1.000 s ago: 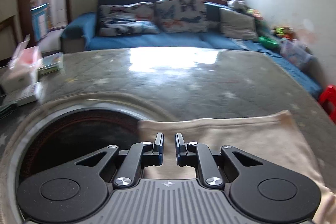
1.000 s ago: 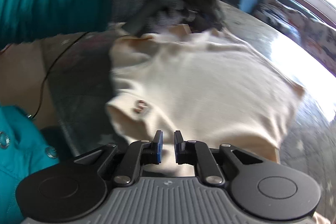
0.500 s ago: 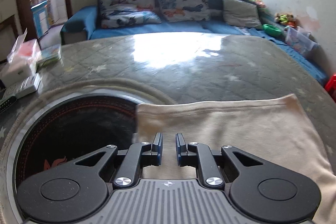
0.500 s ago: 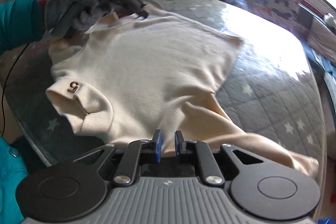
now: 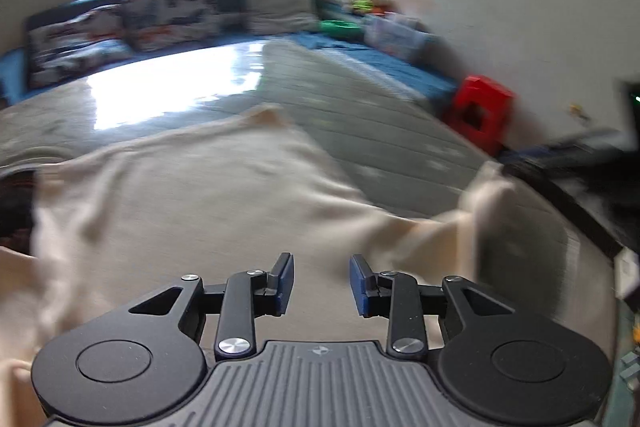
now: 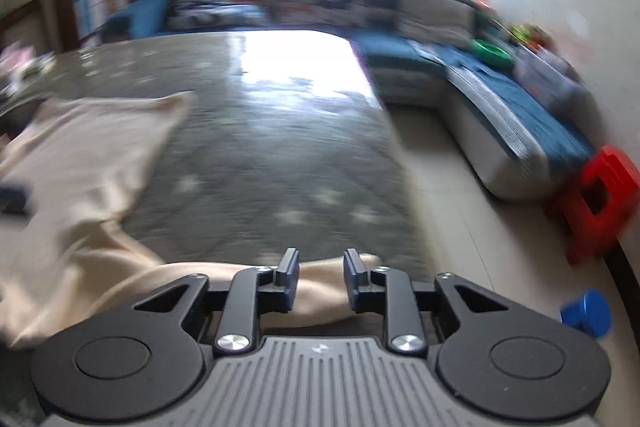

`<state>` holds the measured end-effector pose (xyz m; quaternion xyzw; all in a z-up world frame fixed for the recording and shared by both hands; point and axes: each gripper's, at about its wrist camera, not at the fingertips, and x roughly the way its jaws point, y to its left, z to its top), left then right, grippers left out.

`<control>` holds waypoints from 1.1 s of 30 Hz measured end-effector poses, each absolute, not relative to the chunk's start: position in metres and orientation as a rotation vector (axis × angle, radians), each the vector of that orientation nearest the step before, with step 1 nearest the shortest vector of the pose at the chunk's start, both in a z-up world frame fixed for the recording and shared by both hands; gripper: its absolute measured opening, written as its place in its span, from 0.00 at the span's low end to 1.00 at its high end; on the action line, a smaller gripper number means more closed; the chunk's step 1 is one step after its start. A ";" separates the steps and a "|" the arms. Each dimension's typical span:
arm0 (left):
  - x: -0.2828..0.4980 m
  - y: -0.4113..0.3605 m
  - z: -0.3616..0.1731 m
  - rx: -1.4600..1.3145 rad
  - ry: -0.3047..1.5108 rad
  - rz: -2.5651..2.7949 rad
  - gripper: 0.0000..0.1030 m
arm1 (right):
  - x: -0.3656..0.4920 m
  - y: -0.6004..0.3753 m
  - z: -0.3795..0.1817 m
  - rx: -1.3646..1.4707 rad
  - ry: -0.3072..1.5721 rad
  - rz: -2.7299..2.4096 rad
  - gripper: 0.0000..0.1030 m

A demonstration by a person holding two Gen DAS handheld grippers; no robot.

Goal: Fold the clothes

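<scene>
Left gripper (image 5: 322, 285): jaws opening, nothing pinched; the cream garment (image 5: 192, 203) lies spread on the table (image 5: 360, 115) beneath and ahead of them. Right gripper (image 6: 321, 281): jaws opening, clamping nothing; the sleeve (image 6: 320, 287) runs across the gap between them.

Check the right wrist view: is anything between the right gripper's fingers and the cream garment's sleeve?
Nothing visible. The right gripper sits directly over the sleeve of the cream garment, its jaws opening, with the cloth showing in the gap.

Cream sweater (image 5: 208, 195) spread on table
</scene>
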<state>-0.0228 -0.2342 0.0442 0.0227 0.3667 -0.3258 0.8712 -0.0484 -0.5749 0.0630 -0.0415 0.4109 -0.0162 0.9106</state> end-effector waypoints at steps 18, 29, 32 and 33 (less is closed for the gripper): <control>-0.070 -0.286 0.029 0.157 0.749 -0.855 0.42 | -0.038 -0.584 0.067 -0.139 0.751 0.030 0.04; -0.073 -0.292 0.019 0.172 0.769 -0.889 0.43 | -0.076 -0.609 0.101 -0.094 0.552 -0.012 0.06; -0.076 -0.291 0.020 0.184 0.768 -0.907 0.43 | -0.087 -0.627 0.077 -0.054 0.657 -0.120 0.07; -0.076 -0.291 0.021 0.188 0.767 -0.911 0.43 | -0.090 -0.630 0.074 -0.028 0.673 -0.128 0.10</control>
